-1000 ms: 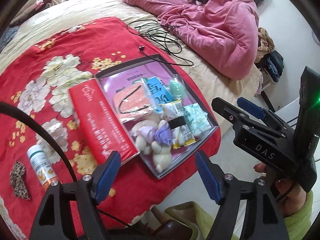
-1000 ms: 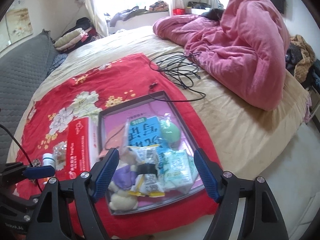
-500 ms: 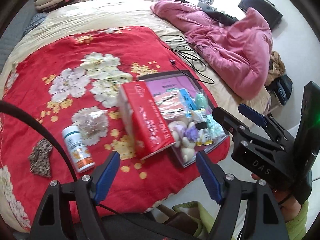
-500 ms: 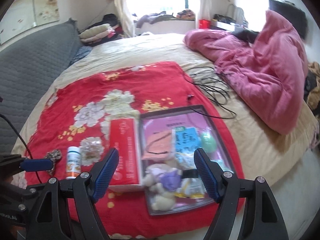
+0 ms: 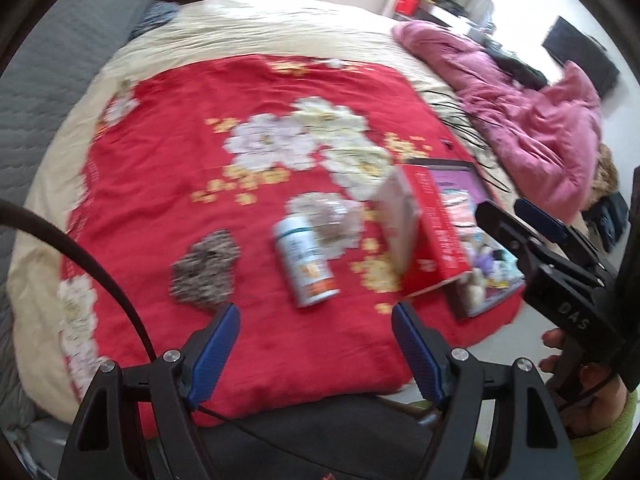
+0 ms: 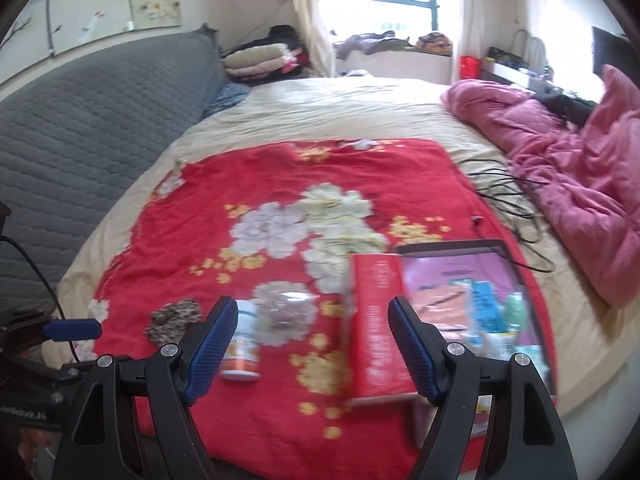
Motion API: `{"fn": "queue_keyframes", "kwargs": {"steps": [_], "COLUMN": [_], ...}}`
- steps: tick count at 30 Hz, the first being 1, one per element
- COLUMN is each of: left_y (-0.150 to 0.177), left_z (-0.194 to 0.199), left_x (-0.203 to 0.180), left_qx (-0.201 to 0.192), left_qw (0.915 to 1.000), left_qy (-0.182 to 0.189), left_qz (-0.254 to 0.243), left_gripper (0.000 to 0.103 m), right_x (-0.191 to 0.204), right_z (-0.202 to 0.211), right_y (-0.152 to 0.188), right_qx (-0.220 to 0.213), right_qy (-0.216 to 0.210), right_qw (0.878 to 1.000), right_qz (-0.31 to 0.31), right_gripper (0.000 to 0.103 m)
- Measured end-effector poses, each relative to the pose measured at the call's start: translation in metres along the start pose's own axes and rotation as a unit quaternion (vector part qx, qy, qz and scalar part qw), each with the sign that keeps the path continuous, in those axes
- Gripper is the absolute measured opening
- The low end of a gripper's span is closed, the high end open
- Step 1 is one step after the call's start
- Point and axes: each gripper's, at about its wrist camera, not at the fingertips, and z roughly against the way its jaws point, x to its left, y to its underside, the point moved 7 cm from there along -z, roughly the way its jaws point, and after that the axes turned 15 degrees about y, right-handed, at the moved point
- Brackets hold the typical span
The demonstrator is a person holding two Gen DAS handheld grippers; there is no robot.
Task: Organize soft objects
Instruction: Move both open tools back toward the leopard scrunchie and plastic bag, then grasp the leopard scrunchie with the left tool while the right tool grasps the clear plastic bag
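Both spread wide and grasping nothing: left hand-held gripper (image 5: 314, 336) at bottom centre of its view, right hand-held gripper (image 6: 310, 334) likewise. Leopard-print soft pouch (image 5: 204, 268) flat on the red floral blanket (image 5: 192, 128), left of centre, long axis roughly top to bottom of frame. White bottle (image 5: 306, 266) lying on its side just right of it, cap toward upper left. Red box (image 5: 434, 228) farther right, beside tray of soft items (image 5: 492, 300) at right edge; blurred.

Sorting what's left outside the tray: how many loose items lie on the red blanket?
3: leopard-print pouch leftmost, white bottle beside it, clear bag just behind; more may be hidden.
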Motion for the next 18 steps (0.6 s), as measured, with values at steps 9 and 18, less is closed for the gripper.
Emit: {"fn": "queue_keyframes", "kwargs": {"steps": [9,18], "left_y": [0.015,0.021], "left_z": [0.024,-0.001], "left_x": [0.062,0.099], "left_qx": [-0.014,-0.024], "left_qw": [0.9987,0.9983], "left_qy": [-0.022,-0.027], "left_qz": [0.044,0.046], "left_gripper": [0.078,0.078], "right_x": [0.051,0.066], "right_z": [-0.007,-0.055], "right_y": [0.007,0.024], "right_qx": [0.009,0.054], "right_qy": [-0.028,-0.021], "right_qw": [0.999,0.996], "right_qz": [0.036,0.063], "right_gripper": [0.078,0.079]}}
